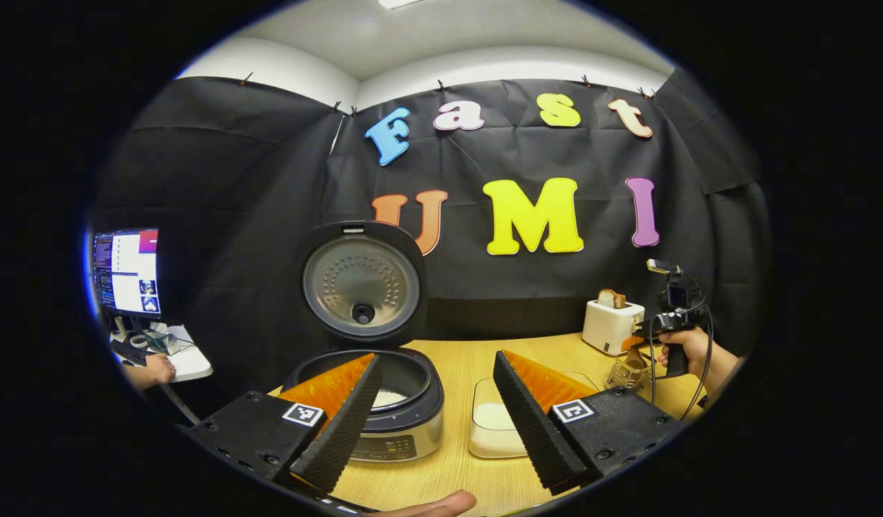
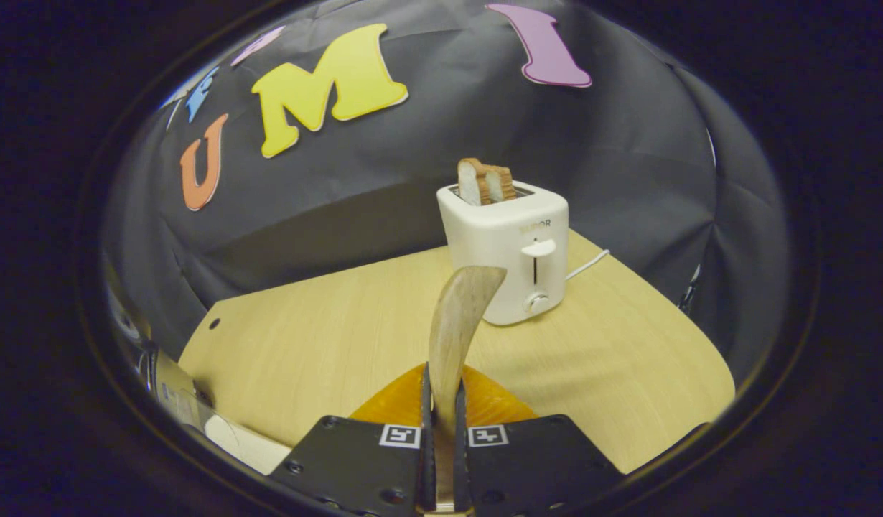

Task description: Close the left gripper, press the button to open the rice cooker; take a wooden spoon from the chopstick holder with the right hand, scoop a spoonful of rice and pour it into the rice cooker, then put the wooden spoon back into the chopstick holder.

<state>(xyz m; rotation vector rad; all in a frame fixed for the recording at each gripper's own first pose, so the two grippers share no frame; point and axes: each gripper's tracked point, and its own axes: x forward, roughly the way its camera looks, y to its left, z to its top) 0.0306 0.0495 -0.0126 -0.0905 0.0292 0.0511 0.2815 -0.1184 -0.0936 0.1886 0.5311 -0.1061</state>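
Left gripper view: the left gripper (image 1: pixel 434 402), fingers spread wide apart and empty, hangs before the rice cooker (image 1: pixel 384 402), whose lid (image 1: pixel 361 283) stands upright; white rice lies inside. A rice container (image 1: pixel 495 431) sits beside it on the tabletop (image 1: pixel 456 467). Farther right, a hand holds the right gripper (image 1: pixel 664 323) above the chopstick holder (image 1: pixel 628 370).

Right gripper view: the right gripper (image 2: pixel 441 402) is clamped on the wooden spoon (image 2: pixel 457 316), which stands upright before a toaster (image 2: pixel 510 251).

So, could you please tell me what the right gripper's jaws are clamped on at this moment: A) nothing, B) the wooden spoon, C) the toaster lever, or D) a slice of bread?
B: in the right gripper view the right gripper has its jaws shut on the wooden spoon, which stands up before the toaster.
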